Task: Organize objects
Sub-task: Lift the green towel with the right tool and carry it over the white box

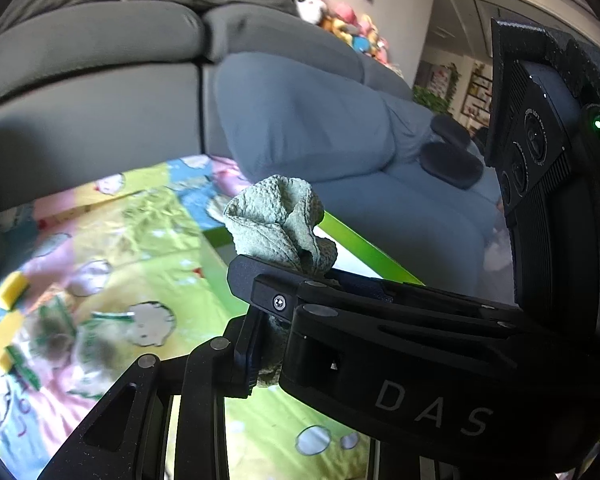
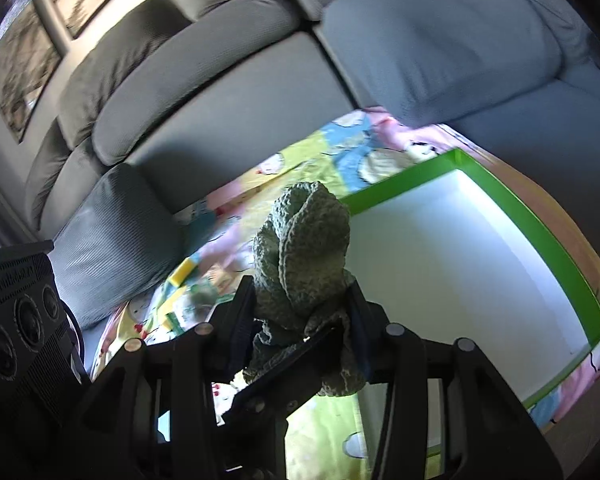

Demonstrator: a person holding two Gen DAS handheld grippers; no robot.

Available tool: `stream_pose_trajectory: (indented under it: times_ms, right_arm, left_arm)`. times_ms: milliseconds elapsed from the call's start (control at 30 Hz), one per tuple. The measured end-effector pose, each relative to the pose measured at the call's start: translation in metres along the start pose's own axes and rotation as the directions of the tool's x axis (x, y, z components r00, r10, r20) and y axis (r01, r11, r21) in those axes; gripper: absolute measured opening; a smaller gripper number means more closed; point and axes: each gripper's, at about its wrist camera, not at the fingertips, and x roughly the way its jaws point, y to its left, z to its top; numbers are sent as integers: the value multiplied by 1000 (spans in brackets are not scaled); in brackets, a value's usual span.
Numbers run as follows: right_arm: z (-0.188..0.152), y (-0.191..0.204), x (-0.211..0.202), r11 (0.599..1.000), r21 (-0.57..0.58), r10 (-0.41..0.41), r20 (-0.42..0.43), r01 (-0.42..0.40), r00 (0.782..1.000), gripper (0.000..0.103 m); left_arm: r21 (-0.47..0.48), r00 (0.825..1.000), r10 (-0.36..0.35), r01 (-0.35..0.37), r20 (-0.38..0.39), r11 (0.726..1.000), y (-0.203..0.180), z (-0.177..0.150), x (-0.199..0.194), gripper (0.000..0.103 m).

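Note:
A crumpled green cloth (image 1: 280, 216) is held up over the play mat, and both grippers meet at it. My left gripper (image 1: 268, 344) pinches its lower end; one finger (image 1: 244, 348) shows, while the other is hidden behind the right gripper's black body (image 1: 420, 360). In the right wrist view the green cloth (image 2: 304, 248) bulges upward between the two fingers of my right gripper (image 2: 300, 312), which is shut on it. A finger of the left gripper (image 2: 284, 364) crosses beneath the cloth. The bunched fabric hides where the pads touch it.
A white tray with a green rim (image 2: 540, 240) lies on the colourful play mat (image 1: 172, 264) just right of the cloth. Yellow sponges (image 1: 10, 288) lie on the mat to the left. A grey sofa (image 2: 228, 92) with blue cushions (image 1: 300, 120) stands behind, with plush toys (image 1: 348, 20) on it.

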Motion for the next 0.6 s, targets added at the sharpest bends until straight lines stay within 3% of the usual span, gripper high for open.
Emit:
stream_pose_trajectory:
  times_ms: [300, 600]
  right_arm:
    - [2, -41, 7, 989, 112, -97, -22, 99, 995, 43]
    - [1, -63, 16, 970, 160, -174, -59, 181, 983, 43]
  left_arm:
    - [4, 992, -100, 100, -83, 995, -19, 2, 46, 30]
    - [-50, 971, -177, 171, -162, 984, -26, 0, 85, 30]
